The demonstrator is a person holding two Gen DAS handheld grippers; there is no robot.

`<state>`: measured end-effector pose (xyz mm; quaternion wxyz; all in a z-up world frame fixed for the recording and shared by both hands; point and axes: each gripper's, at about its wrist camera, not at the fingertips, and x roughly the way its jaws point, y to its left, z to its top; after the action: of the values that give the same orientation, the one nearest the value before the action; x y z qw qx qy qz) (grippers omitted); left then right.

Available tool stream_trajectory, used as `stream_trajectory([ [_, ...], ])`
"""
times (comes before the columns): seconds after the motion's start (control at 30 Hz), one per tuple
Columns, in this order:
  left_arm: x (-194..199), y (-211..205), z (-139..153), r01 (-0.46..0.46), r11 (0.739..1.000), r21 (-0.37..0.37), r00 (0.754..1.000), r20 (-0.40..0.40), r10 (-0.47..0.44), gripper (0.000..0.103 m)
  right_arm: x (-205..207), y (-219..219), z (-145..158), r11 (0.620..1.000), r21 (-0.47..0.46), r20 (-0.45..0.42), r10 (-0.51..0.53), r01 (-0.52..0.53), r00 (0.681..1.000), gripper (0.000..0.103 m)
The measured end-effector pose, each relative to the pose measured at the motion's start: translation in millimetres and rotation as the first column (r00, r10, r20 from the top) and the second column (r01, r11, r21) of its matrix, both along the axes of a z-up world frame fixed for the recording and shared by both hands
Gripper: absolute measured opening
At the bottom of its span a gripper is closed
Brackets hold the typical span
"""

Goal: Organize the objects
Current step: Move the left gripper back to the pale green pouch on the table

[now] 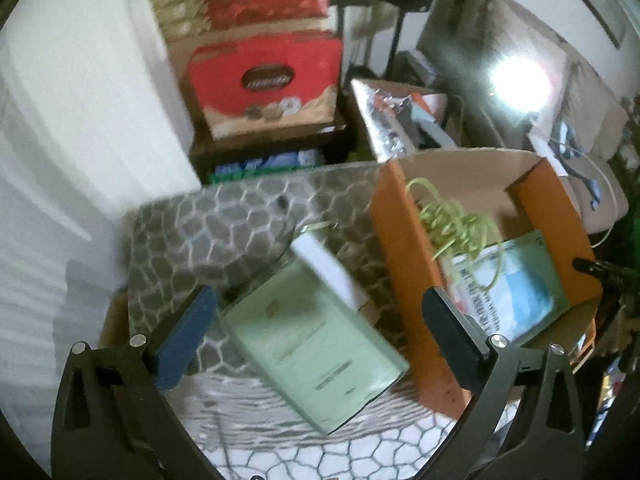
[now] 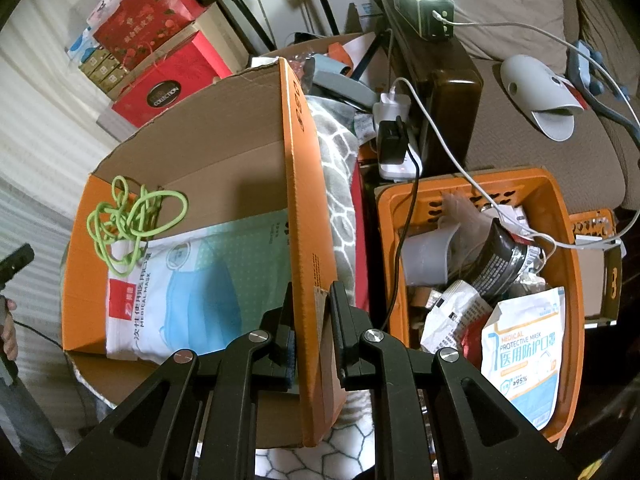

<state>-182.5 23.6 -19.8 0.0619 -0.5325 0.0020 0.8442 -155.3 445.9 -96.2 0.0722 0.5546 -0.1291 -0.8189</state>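
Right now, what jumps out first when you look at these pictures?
The big orange cardboard box in the middle, with a tangle of bright green cord on a pack of blue face masks inside. The right claw pinches the box's flap. Beside the box, a pale green box lies on the patterned blanket, below the open left claw.

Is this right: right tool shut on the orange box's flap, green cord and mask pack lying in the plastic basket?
Not quite. In the right wrist view the green cord and mask pack lie in the orange box, not the basket. The right tool is shut on the flap.
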Motion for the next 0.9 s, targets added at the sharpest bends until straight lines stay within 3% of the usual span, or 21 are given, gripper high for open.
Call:
stream_trajectory([
  [0.2,2.2,-30.0,-32.0,-0.086,0.990,0.110,0.992,0.101,0.075,0.103,0.0,0.2,0.0,1.000,0.000,0.000,0.001,-0.001,1.000,0.013],
  [0.4,3.7,-32.1,-52.8,-0.139,0.974,0.181,0.981,0.162,0.110,0.103,1.1,-0.4,-1.1,1.000,-0.002,0.002,-0.004,0.004,1.000,0.014],
  [0.63,-1.3,-25.2,-64.3,-0.174,0.970,0.168,0.972,0.189,0.142,0.103,1.6,0.2,-4.1,1.000,-0.003,0.003,-0.006,0.006,1.000,0.014],
  [0.9,-11.3,-18.8,-76.9,-0.217,0.971,0.103,0.960,0.205,0.193,0.103,1.3,0.5,-3.9,1.000,-0.003,0.003,-0.007,0.007,1.000,0.014],
])
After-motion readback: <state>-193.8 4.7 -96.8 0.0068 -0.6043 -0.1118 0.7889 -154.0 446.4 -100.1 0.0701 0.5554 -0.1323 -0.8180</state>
